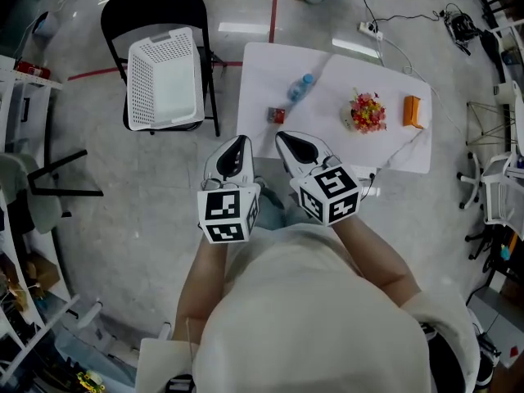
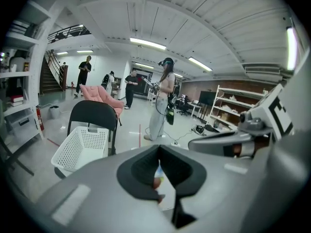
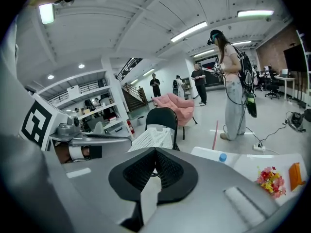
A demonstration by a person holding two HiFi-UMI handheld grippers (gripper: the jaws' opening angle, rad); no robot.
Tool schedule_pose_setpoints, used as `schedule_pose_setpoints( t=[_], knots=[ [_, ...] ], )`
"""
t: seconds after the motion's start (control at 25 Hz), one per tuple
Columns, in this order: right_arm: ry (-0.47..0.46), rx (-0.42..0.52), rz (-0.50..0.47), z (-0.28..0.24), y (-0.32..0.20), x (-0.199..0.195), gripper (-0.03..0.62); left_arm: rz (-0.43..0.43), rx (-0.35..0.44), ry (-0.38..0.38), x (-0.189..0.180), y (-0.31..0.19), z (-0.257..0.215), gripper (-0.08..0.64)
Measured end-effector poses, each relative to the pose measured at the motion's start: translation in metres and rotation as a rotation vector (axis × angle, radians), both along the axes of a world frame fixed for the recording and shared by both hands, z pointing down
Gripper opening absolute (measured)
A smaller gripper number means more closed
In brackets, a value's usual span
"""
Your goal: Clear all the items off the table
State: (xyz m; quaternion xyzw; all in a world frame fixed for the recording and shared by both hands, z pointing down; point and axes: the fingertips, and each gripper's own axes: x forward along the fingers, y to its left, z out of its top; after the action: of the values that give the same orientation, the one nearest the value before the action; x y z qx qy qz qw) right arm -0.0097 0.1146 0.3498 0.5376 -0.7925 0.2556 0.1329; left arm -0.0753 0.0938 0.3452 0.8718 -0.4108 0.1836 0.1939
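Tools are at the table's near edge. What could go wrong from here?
The bottle sits close to the red item; reaching for one may knock the other. The basket sits on a chair apart from the table, so carried items could drop between. The left tool and right tool are shut; they would push, not grasp.

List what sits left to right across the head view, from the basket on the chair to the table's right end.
white basket → small red object → water bottle → bunch of flowers → orange object
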Motion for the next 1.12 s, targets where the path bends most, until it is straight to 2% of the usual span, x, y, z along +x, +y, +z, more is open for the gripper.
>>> schedule_pose_setpoints(
  t=[0.44, 0.72, 1.12],
  knots=[
    [0.010, -0.085, 0.100, 0.046, -0.014, 0.035, 0.009, 0.005, -0.044, -0.002, 0.014, -0.024, 0.040, 0.009],
    [0.017, -0.136, 0.097, 0.090, -0.032, 0.057, 0.014, -0.014, -0.054, -0.009, 0.031, -0.042, 0.073, 0.010],
    [0.012, -0.230, 0.099, 0.160, -0.054, 0.074, 0.020, -0.032, -0.119, -0.038, 0.046, -0.066, 0.133, 0.009]
  ],
)
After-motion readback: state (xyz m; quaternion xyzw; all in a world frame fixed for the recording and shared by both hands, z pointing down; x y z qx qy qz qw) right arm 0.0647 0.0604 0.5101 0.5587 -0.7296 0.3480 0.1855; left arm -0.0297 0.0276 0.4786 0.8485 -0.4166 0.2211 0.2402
